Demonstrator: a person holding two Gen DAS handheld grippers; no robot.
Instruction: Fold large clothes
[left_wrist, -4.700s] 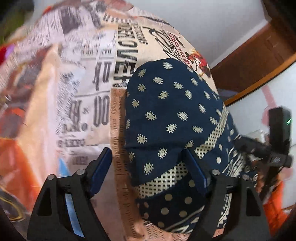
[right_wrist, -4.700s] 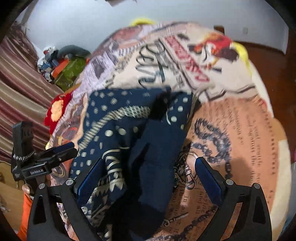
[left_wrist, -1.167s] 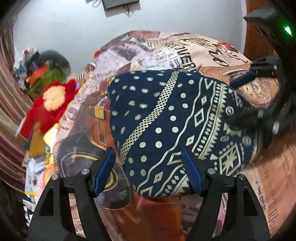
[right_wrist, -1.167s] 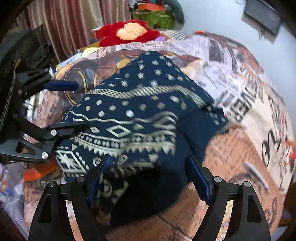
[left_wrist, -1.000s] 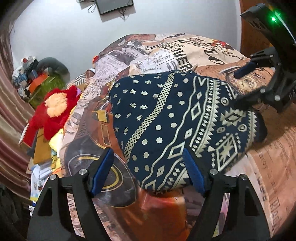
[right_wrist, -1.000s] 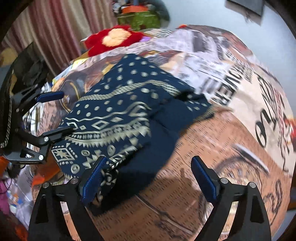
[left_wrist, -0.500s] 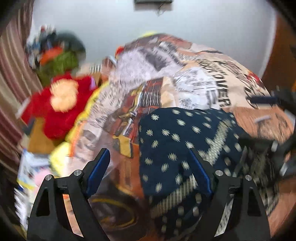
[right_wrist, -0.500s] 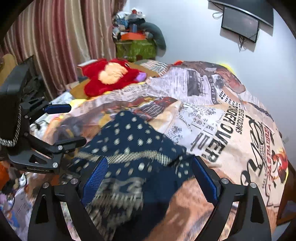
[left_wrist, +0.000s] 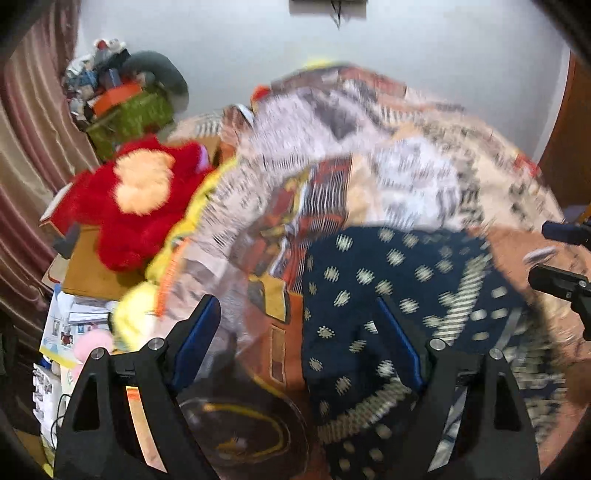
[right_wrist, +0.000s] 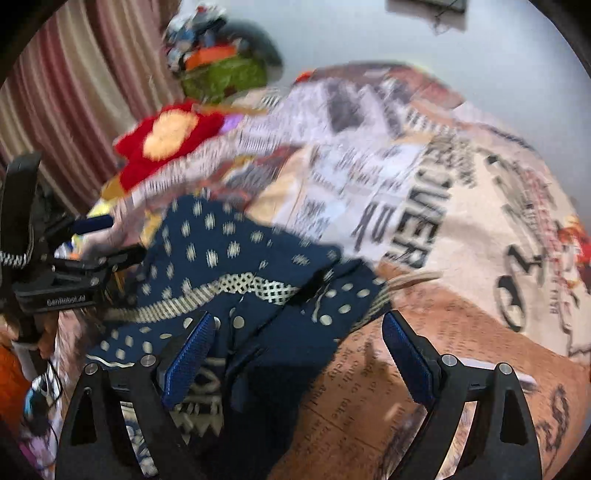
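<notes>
A navy garment with cream dots and geometric bands (left_wrist: 399, 295) lies folded in a bundle on the printed bedspread (left_wrist: 406, 177). It also shows in the right wrist view (right_wrist: 251, 280). My left gripper (left_wrist: 299, 332) is open and empty, above the garment's left edge. My right gripper (right_wrist: 295, 350) is open and empty, above the garment's right part. Each gripper shows in the other's view: the right one (left_wrist: 561, 258), the left one (right_wrist: 96, 240). Both views are motion-blurred.
A red plush toy (left_wrist: 136, 199) lies at the bed's left side beside a cardboard box (left_wrist: 92, 273). A green basket with piled items (left_wrist: 129, 110) stands by the wall. Striped curtains (right_wrist: 74, 92) hang on the left.
Both grippers have pulled back and up from the garment and tilted toward the far wall. The garment lies where it was. Both stay open.
</notes>
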